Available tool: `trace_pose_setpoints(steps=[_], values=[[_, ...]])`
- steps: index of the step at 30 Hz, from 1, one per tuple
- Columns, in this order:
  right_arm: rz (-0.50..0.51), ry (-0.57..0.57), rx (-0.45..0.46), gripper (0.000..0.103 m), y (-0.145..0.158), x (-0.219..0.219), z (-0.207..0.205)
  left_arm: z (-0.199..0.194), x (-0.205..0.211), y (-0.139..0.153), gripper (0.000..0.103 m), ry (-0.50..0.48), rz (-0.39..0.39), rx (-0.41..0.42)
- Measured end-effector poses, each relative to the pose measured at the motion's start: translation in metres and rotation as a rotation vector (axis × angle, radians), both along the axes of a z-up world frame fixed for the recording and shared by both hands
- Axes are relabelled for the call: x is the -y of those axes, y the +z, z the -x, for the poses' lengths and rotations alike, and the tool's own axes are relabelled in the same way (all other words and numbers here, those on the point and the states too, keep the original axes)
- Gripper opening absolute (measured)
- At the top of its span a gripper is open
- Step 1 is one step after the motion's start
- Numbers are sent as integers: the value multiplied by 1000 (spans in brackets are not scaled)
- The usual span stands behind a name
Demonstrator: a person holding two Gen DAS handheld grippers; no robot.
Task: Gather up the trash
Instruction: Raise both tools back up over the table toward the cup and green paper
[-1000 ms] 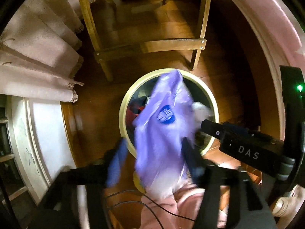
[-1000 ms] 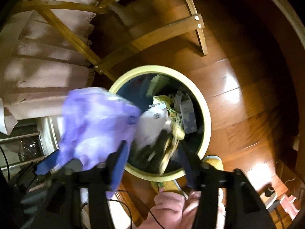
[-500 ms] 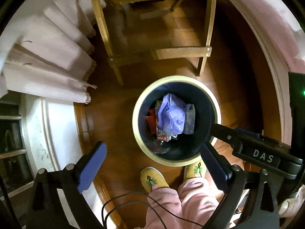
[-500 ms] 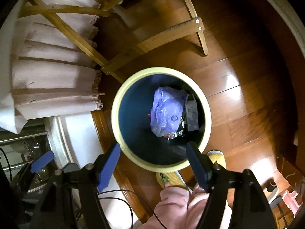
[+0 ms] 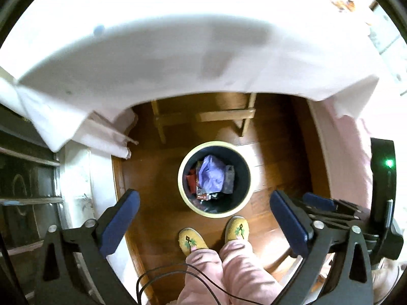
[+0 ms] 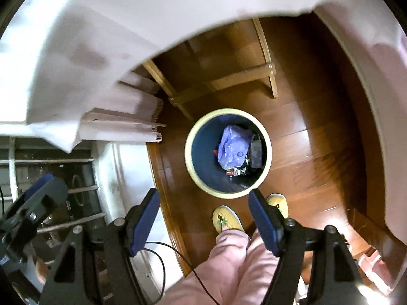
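Lying crumpled in bin point(image 5: 181, 185) — purple bag point(image 5: 211, 178), long axis indiscernible.

**Gloss on the floor, matt on the tools**

The wooden floor point(image 5: 157, 183) is polished and glossy, its planks throwing back bright patches of light. The chair frame point(image 5: 223, 115) is paler wood with a duller finish. The round bin point(image 5: 183, 193) looks like smooth plastic, cream at the rim and dark inside. In it lies a purple bag point(image 5: 211, 178) of thin, crinkled, shiny plastic film. The white tablecloth point(image 5: 178, 50) is soft matt cloth, fringed at one hanging edge. The pink trousers point(image 5: 229, 274) look like fleecy cloth, the yellow slippers point(image 5: 190, 241) knitted. The left gripper point(image 5: 204, 221) and right gripper point(image 6: 204, 225) have matt black plastic frames with blue rubbery pads.
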State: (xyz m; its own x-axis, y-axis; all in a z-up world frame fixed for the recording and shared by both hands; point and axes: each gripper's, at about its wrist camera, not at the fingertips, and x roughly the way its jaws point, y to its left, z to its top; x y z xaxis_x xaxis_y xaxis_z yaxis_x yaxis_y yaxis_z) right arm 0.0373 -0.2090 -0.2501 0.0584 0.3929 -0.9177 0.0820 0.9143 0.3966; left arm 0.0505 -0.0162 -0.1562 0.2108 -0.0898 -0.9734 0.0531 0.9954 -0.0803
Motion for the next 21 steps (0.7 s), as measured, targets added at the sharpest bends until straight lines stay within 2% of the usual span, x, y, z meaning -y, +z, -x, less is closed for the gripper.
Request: trace_pose_setpoints(steps=[6, 12, 16, 21], values=[[13, 34, 88, 72, 83, -5, 12, 20, 4, 84, 102, -45, 49, 75], [47, 34, 212, 72, 150, -8, 14, 19, 1, 148, 102, -80, 93, 166], [54, 11, 278, 72, 181, -8, 13, 10, -8, 182, 102, -73, 101, 233], [78, -10, 366, 72, 216, -6, 4, -4, -15, 207, 102, -68, 121, 280]])
